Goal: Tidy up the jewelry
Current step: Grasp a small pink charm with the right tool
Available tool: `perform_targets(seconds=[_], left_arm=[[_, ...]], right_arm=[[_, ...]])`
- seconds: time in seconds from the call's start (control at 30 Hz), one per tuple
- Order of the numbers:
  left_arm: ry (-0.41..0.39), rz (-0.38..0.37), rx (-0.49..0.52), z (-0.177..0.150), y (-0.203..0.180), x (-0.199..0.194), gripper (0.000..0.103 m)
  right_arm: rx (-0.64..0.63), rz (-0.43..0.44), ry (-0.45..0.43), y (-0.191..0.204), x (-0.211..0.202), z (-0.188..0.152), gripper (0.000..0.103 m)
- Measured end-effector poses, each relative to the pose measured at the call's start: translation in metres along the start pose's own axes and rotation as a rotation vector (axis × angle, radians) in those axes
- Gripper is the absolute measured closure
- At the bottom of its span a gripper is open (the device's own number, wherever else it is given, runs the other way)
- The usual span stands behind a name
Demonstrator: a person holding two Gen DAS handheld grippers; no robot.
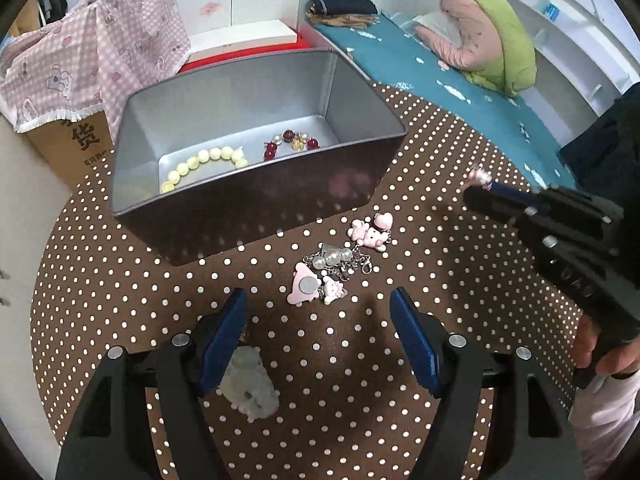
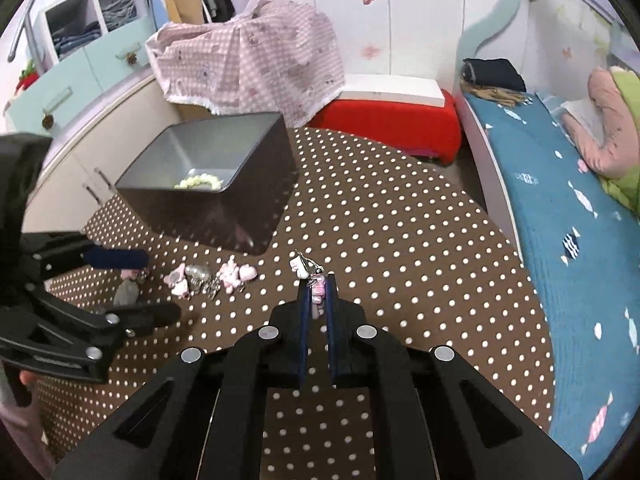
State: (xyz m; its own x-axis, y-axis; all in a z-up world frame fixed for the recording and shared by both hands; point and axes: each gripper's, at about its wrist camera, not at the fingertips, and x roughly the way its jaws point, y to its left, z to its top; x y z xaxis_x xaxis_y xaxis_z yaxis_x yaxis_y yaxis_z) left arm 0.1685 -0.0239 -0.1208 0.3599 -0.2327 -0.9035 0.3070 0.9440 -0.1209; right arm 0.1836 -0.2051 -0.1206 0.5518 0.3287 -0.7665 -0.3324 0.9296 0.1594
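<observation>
A grey metal box (image 1: 256, 196) (image 2: 216, 204) stands on the brown dotted table, holding a pale green bead bracelet (image 1: 204, 162) (image 2: 200, 181) and a red bead bracelet (image 1: 290, 142). In front of it lies a pile of pink charms and clear beads on chains (image 1: 340, 264) (image 2: 208, 276). My left gripper (image 1: 320, 312) (image 2: 132, 284) hangs open just short of that pile, nothing between its fingers. A pale jade-like piece (image 1: 252, 384) lies beside its left finger. My right gripper (image 2: 316, 292) (image 1: 478, 186) is shut on a pink charm with a chain (image 2: 316, 288), lifted off the table.
A pink checked cloth (image 1: 100, 52) covers a cardboard carton behind the box. A red stool with a white top (image 2: 392, 116) stands beyond the table. A bed with a teal sheet (image 2: 560, 208) runs along the right. White cabinets (image 2: 80, 160) are on the left.
</observation>
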Motion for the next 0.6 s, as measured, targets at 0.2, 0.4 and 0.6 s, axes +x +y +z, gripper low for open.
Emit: perform_targets(seconds=[0.2,0.4,0.6], left_arm=[[0.013,-0.02,0.006,0.001,0.003,0.009,0.039],[0.001,0.071,0.005,0.004,0.003,0.01,0.067],[-0.011,0.031,-0.014,0.002,0.017,0.007,0.074]], right_arm=[[0.023,0.014,-0.021,-0.004,-0.001,0.001,0.095],[0.041,0.012,-0.007,-0.008,0.006,-0.003,0.095],[0.055,0.016,-0.012,-0.011,0.007,-0.003,0.095]])
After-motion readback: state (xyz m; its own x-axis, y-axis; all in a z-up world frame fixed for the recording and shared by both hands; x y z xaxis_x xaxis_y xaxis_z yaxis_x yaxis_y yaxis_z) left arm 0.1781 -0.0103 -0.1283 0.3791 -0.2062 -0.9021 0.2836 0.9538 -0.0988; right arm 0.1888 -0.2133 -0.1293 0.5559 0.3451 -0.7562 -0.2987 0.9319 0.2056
